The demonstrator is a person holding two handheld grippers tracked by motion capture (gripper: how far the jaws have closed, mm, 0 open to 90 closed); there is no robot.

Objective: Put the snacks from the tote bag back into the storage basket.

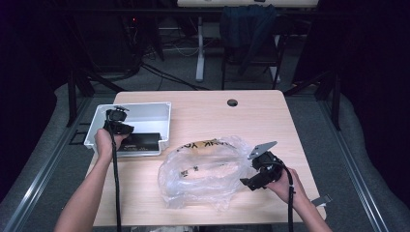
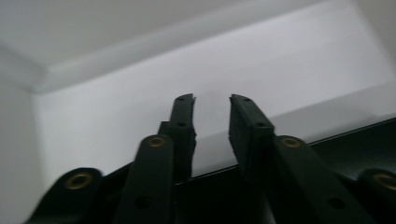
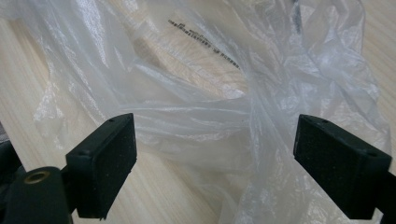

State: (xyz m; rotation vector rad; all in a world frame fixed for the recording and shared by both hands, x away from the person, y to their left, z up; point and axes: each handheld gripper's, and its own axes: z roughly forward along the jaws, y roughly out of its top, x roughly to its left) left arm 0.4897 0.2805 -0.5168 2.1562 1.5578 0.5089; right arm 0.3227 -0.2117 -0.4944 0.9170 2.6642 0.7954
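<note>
**Item: left tongs** (image 1: 117, 121). Held inside the white tray (image 1: 164, 112) at the bench's (image 1: 212, 116) far left. The jaws stand released with a narrow gap and nothing between them; no pad presses on anything. A flat black box (image 1: 140, 141) lies on the tray floor just below and beside these tongs, apart from the jaws.

**Item: right tongs** (image 1: 254, 180). Held at the near right edge of a crumpled clear plastic bag (image 1: 203, 171). The jaws are spread wide and released, their pads (image 3: 109, 158) on either side of the film without pinching it.

**Item: clear plastic bag** (image 3: 210, 93). Lies directly ahead of the right tongs, mouth slack, well apart from the left tongs. It carries dark printing.

**Step in hand (judged):** the black box appears due for moving from tray to bag.

**Handling notes:**
- Left tongs: widen enough to span the box's narrow side, settle squarely over an edge, then clench firmly. The smooth case may slip if gripped at a corner.
- Right tongs: gather one layer of the bag's rim only. Pinching both layers would seal the mouth.
- Lift the rim to hold the mouth wide before the box arrives.
</note>
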